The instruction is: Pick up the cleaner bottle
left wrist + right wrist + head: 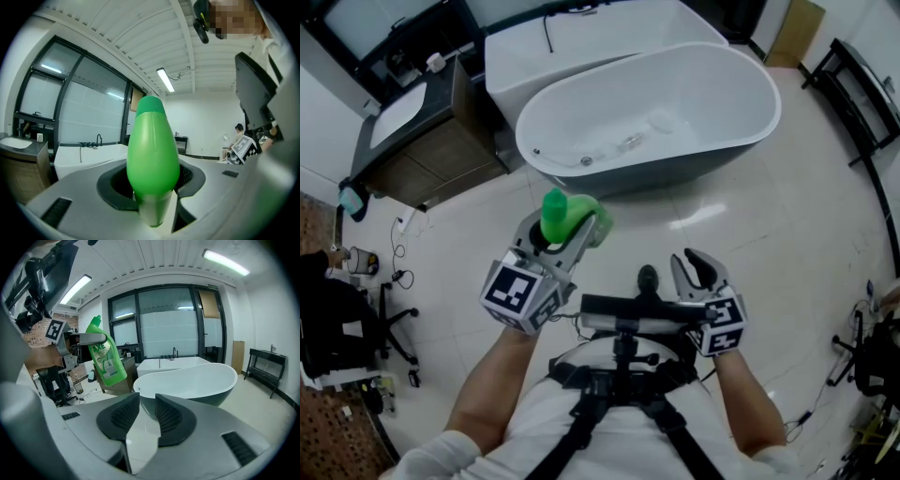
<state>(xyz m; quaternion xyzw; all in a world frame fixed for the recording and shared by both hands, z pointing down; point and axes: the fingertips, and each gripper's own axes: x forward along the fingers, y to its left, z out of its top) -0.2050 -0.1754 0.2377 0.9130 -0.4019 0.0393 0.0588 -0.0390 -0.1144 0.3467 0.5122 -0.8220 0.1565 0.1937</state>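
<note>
A bright green cleaner bottle (pixel 567 217) with a darker green cap is held off the floor in my left gripper (pixel 566 236), in front of the bathtub. In the left gripper view the bottle (pixel 152 154) fills the space between the jaws, cap upward, and the jaws are shut on its body. From the right gripper view the bottle (pixel 107 359) shows at the left with its label facing me, clamped by the left gripper's fingers (pixel 89 338). My right gripper (pixel 696 270) hangs lower right, apart from the bottle, its jaws (pixel 147 411) slightly parted with nothing between them.
A white oval bathtub (pixel 750 131) stands ahead on the pale tiled floor, with a second white tub (pixel 581 37) behind it. A wooden vanity cabinet (pixel 422 141) is at the left, a black rack (pixel 862 103) at the right, and an office chair (pixel 356 328) at the far left.
</note>
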